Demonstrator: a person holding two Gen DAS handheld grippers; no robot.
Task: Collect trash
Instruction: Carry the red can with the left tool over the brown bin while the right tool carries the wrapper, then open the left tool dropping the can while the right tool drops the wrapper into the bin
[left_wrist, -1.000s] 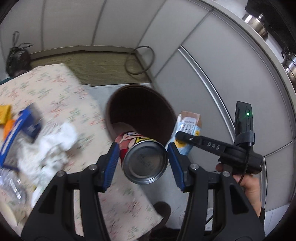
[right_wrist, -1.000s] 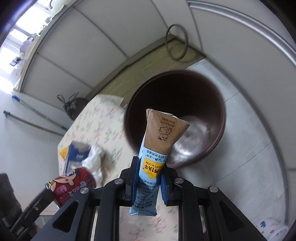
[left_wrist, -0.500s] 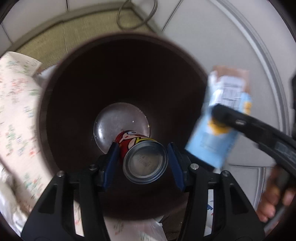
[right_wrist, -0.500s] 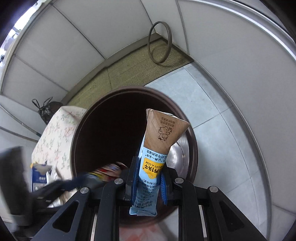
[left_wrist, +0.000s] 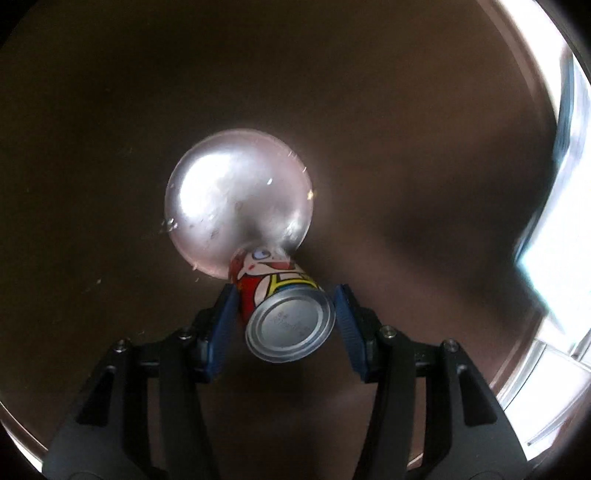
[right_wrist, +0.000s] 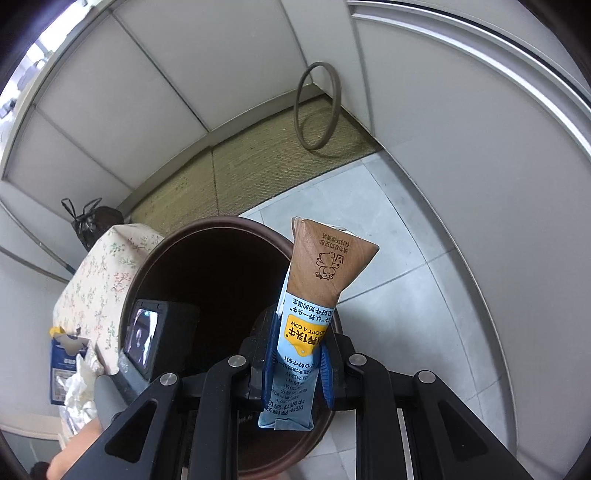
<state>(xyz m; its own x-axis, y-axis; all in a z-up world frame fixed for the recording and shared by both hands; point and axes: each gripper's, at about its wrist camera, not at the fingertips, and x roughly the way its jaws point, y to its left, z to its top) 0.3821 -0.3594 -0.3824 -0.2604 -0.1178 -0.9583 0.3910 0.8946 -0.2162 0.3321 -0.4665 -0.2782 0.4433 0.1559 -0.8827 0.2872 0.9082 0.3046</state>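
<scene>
My left gripper (left_wrist: 283, 308) is inside the dark brown trash bin (left_wrist: 388, 147). A red cartoon-printed can (left_wrist: 284, 310) sits between its blue pads, its silver base toward the camera; a small gap shows at the right pad. The bin's shiny bottom (left_wrist: 236, 199) lies below. My right gripper (right_wrist: 297, 363) is shut on a flattened light-blue and brown milk carton (right_wrist: 314, 295), held upright above the right part of the bin's rim (right_wrist: 207, 225). The left gripper's body (right_wrist: 155, 343) reaches into the bin in the right wrist view.
A table with a floral cloth (right_wrist: 99, 280) stands left of the bin, holding a blue carton (right_wrist: 64, 365) and crumpled white paper (right_wrist: 79, 391). A woven mat (right_wrist: 258, 170), a ring (right_wrist: 317, 107) against white cabinets, and a black bag (right_wrist: 90, 221) lie beyond.
My left gripper has moved with the can from beside the table down into the bin. The right gripper kept the carton and drew back, so the bin sits lower and smaller in its view.
</scene>
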